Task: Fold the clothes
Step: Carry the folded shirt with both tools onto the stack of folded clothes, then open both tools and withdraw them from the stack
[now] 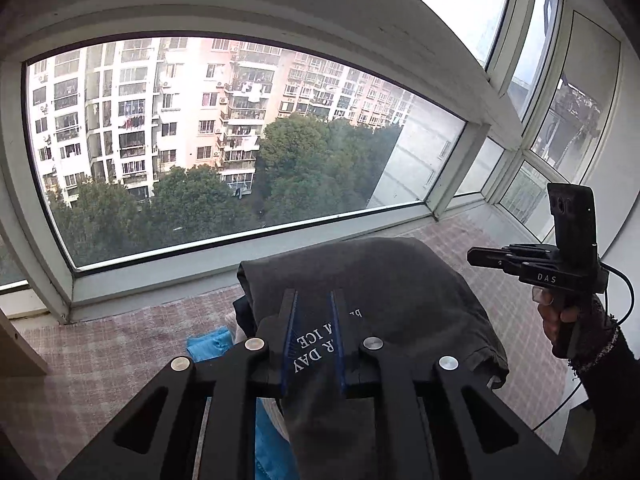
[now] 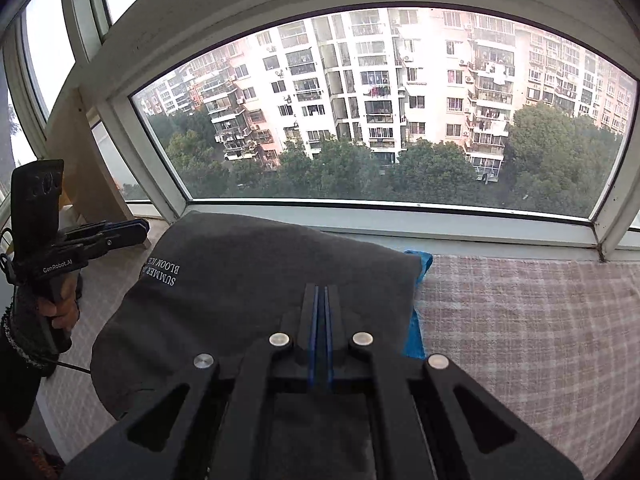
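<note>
A dark grey garment (image 1: 380, 280) with white printed letters lies bunched on a pink checked surface by the window. My left gripper (image 1: 313, 300) is shut on a fold of the grey garment, cloth filling the gap between its fingers. In the right wrist view the same grey garment (image 2: 240, 280) spreads below my right gripper (image 2: 321, 292), whose jaws are closed together above it with nothing seen between them. The right gripper also shows in the left wrist view (image 1: 476, 258), off to the right, clear of the cloth. The left gripper shows in the right wrist view (image 2: 136, 230).
A blue garment (image 1: 210, 344) lies under the grey one and peeks out in the right wrist view (image 2: 420, 264). The pink checked cover (image 2: 520, 320) extends to the right. A large window (image 1: 200, 140) and its sill stand just behind. A pale wooden board (image 2: 76, 152) leans at left.
</note>
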Action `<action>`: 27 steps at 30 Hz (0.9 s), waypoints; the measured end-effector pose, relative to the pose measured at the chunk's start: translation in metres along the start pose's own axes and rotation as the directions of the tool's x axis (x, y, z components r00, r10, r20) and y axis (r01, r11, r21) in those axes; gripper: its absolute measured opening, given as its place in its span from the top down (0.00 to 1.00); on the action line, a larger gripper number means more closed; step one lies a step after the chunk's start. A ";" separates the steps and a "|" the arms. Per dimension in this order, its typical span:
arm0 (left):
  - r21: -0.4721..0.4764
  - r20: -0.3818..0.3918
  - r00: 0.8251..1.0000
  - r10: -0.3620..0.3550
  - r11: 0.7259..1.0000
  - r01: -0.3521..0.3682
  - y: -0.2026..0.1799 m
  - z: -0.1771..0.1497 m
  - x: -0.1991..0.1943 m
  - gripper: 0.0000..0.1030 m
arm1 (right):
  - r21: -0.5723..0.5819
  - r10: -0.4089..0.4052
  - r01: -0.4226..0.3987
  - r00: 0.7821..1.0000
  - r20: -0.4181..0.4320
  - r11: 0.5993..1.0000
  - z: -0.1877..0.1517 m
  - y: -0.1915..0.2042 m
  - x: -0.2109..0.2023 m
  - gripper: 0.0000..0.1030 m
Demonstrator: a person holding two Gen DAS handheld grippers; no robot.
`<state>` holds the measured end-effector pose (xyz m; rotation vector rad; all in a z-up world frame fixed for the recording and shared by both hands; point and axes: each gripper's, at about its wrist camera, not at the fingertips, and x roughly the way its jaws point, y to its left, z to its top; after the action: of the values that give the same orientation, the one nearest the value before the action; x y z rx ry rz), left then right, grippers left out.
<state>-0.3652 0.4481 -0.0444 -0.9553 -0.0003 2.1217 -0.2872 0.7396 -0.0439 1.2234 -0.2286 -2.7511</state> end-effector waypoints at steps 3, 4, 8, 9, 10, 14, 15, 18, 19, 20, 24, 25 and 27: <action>-0.017 -0.057 0.997 0.059 0.998 -0.060 0.014 0.004 0.040 0.85 | -0.004 -0.040 0.040 0.997 -0.069 0.999 0.007 -0.006 0.046 0.97; -0.015 -0.068 0.992 0.104 0.994 -0.105 0.021 0.003 0.052 0.85 | 0.020 -0.037 0.039 0.994 -0.099 0.999 0.006 -0.012 0.062 0.97; -0.115 -0.112 0.991 0.073 0.990 -0.086 0.047 -0.004 0.075 0.85 | 0.046 -0.047 0.052 0.992 -0.116 0.998 0.006 -0.019 0.074 0.97; -0.114 -0.106 0.992 0.074 0.990 -0.086 0.047 -0.003 0.071 0.85 | 0.035 -0.055 0.059 0.993 -0.100 0.998 0.006 -0.016 0.066 0.97; -0.108 -0.099 0.992 0.080 0.990 -0.090 0.045 -0.001 0.063 0.86 | 0.025 -0.062 0.064 0.995 -0.080 0.998 0.006 -0.013 0.056 0.97; -0.042 -0.005 0.998 0.065 0.997 -0.066 0.020 -0.005 0.005 0.89 | 0.017 -0.049 0.048 0.999 0.011 0.999 -0.025 0.007 -0.009 0.96; -0.020 0.010 0.998 0.058 0.998 -0.057 0.010 -0.011 -0.010 0.89 | 0.017 -0.047 0.046 0.998 0.029 0.999 -0.035 0.012 -0.024 0.94; 0.030 0.029 0.999 0.023 0.999 -0.024 -0.018 -0.041 -0.044 0.89 | 0.060 -0.054 0.050 0.997 0.052 0.997 -0.081 0.024 -0.052 0.80; 0.036 0.022 1.000 0.010 0.999 -0.011 -0.025 -0.053 -0.048 0.89 | 0.085 -0.052 0.048 0.997 0.050 0.995 -0.098 0.027 -0.056 0.74; 0.039 0.008 1.000 -0.002 0.999 0.002 -0.030 -0.064 -0.050 0.89 | 0.101 -0.048 0.045 0.998 0.030 0.994 -0.114 0.029 -0.055 0.72; 0.084 -0.089 0.994 0.064 0.995 -0.056 -0.033 -0.099 -0.036 0.84 | 0.069 -0.119 0.125 0.990 -0.075 0.990 -0.161 0.038 -0.051 0.71; 0.075 -0.092 0.993 0.070 0.995 -0.063 -0.029 -0.102 -0.037 0.83 | 0.075 -0.139 0.145 0.987 -0.082 0.987 -0.167 0.039 -0.057 0.71; 0.054 -0.095 0.992 0.089 0.995 -0.084 -0.022 -0.106 -0.041 0.83 | 0.131 -0.146 0.153 0.987 -0.062 0.980 -0.173 0.041 -0.075 0.71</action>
<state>-0.2675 0.4040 -0.0874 -1.0449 0.1450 2.1408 -0.1062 0.6972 -0.0958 1.3989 -0.3360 -2.8671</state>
